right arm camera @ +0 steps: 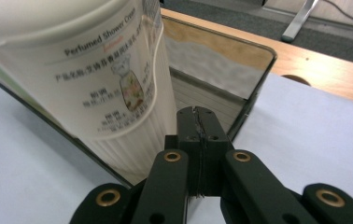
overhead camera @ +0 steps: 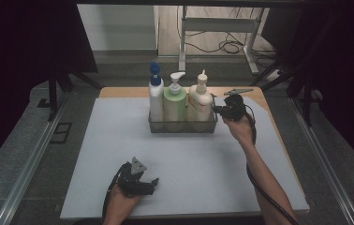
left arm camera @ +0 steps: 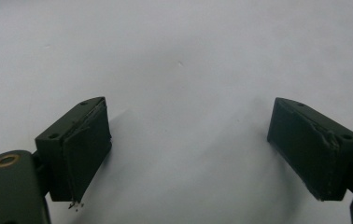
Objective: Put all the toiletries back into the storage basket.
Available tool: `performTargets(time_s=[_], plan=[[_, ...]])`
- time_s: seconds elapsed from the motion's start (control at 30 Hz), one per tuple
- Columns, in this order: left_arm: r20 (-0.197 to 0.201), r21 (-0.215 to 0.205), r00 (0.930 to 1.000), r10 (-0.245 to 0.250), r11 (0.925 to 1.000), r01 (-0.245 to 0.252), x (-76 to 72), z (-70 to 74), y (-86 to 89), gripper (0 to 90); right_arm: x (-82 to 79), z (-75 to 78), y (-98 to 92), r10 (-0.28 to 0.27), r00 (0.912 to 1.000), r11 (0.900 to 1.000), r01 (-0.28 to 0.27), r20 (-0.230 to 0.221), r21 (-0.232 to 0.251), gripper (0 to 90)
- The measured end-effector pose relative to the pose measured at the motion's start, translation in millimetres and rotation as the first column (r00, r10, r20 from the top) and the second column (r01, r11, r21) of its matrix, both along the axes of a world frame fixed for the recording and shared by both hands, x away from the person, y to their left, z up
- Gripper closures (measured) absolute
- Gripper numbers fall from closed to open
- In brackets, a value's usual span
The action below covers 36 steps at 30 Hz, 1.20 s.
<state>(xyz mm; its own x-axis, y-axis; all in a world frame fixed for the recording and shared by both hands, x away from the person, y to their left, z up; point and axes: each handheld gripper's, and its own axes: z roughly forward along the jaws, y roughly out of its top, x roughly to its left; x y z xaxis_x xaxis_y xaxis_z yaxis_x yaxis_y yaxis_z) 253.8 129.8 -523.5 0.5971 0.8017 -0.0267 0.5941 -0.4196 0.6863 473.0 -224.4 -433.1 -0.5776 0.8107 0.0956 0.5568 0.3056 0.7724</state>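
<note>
Beside closed right tongs (right arm camera: 198,140), cream bottle (right arm camera: 95,84) stands upright; left tongs (left arm camera: 188,149) gape.

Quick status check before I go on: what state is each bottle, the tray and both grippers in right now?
Blue-capped white bottle: upright in the tray, at its left end.
Green bottle: upright, in the middle.
Cream bottle: upright, at the right end.
Tray: flat on the table, holding all three bottles.
Left gripper: jaws wide open, nothing between them.
Right gripper: jaws shut, nothing between them, at the tray's right end.
</note>
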Motion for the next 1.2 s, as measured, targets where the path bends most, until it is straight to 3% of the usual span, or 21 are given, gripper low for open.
performTargets(time_s=[0.23,0.8,1.2], plan=[[0.0,0.0,1.0,0.0,1.0,0.0,0.0,0.0,0.0,13.0,7.6,-9.7,10.2,-0.015,0.9994,0.999,0.014,-0.032,-0.031,89.8],[0.0,-0.004,1.0,0.002,1.0,-0.002,0.0,-0.1,-0.3,13.0,15.9,-28.5,14.9,-0.013,0.9941,1.0,0.011,-0.108,-0.016,89.6],[0.0,-0.003,1.0,0.002,1.0,-0.002,0.1,-0.1,-0.3,13.0,16.5,-33.1,20.9,-0.005,0.9929,1.0,0.001,-0.119,-0.027,89.6]])
